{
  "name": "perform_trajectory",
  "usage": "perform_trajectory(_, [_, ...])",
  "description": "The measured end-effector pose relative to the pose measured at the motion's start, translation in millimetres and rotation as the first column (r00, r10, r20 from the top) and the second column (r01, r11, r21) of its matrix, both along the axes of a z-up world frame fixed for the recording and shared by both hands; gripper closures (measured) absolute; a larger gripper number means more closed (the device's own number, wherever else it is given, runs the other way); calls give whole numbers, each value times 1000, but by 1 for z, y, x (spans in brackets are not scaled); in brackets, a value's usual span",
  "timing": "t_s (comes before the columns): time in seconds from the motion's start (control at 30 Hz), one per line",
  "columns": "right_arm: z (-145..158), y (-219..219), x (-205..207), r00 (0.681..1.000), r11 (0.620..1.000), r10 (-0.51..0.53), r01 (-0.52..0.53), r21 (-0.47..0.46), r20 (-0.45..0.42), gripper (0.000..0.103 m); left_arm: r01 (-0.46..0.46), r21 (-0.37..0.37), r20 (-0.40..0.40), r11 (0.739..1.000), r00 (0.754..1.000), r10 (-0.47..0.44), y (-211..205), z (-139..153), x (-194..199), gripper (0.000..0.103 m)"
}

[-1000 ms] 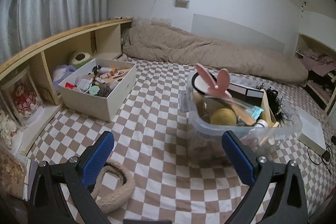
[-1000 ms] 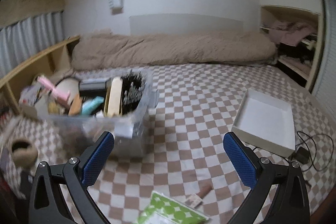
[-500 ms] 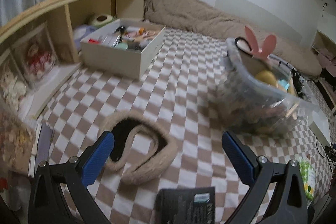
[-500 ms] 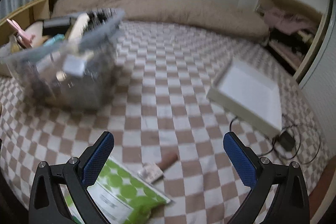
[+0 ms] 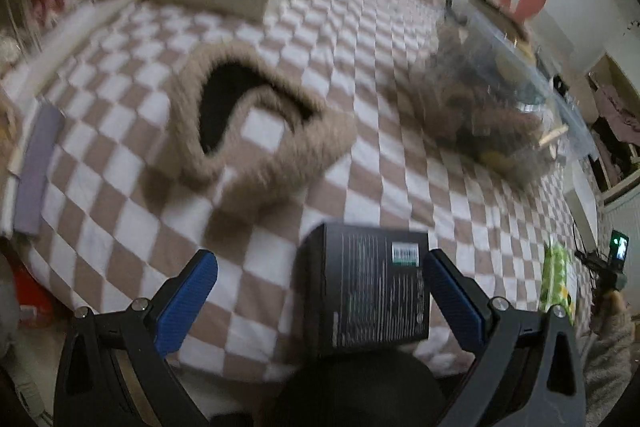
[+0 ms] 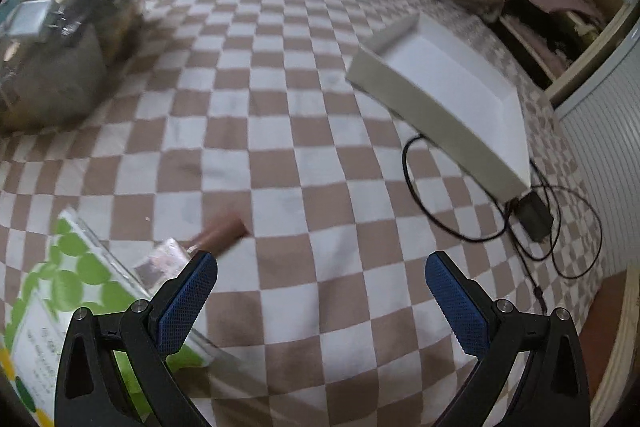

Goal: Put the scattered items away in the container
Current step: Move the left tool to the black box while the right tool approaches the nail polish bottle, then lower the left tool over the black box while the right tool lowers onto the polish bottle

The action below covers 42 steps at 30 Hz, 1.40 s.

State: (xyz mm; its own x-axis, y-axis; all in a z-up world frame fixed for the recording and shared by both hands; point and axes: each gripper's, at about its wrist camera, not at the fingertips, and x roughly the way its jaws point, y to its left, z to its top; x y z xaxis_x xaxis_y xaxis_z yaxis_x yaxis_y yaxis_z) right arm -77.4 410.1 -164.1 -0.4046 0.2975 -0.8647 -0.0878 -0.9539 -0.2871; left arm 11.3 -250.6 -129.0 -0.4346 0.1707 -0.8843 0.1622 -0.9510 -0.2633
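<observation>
the left gripper (image 5: 320, 291) has its jaws spread wide over the checkered bed (image 5: 360, 75), with a black box (image 5: 372, 287) lying between them, close to the right finger. a fuzzy bag (image 5: 256, 131) lies further off, and the clear container (image 5: 500, 99), already full, sits beyond to the right. the right gripper (image 6: 320, 293), jaws also spread, hangs near a brown tube (image 6: 220, 231) and a green dotted packet (image 6: 76, 291).

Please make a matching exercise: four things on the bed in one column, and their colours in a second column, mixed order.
Things:
1. box
2. tray
3. packet
4. fluffy bag

Colours:
a. beige
b. green dots on white
c. black
d. white

Pairs: 1-c, 2-d, 3-b, 4-a
</observation>
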Motion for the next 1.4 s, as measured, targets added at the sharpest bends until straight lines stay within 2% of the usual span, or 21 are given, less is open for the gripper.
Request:
perform_trajectory(0.13, [-5,3,2,1000,1000,-18,18,-21,-2,0,44,-10,98,999,994,-43,17,-21,-8,0])
perform_trajectory(0.33, [-8,1,7,1000,999,-18,18,-37,-2,0,112,65,203,992,971,-123,43,-52,-25,0])
perform_trajectory(0.57, [-12,9,9,999,1000,-20,20,12,38,0,209,137,227,968,945,-236,89,-62,-41,0])
perform_trajectory(0.73, [-23,16,2,995,1000,-28,27,11,95,0,315,168,210,934,915,-346,149,-63,-58,0])
perform_trajectory(0.9, [-37,10,-5,986,999,8,-13,29,164,0,399,192,170,897,886,-431,207,-65,-72,0])
perform_trajectory(1.03, [-43,6,-15,983,999,14,-20,28,184,0,466,153,131,872,865,-485,238,-62,-70,0])
perform_trajectory(1.13, [-44,0,-21,982,999,27,-31,21,190,0,487,98,90,868,864,-495,243,-53,-63,0])
perform_trajectory(1.3, [-46,-21,-32,981,998,58,-61,11,187,0,446,-46,23,894,895,-445,234,-36,-45,0])
perform_trajectory(1.4, [-47,-34,-38,982,997,72,-71,-14,176,0,410,-74,8,909,912,-411,226,-32,-32,0])
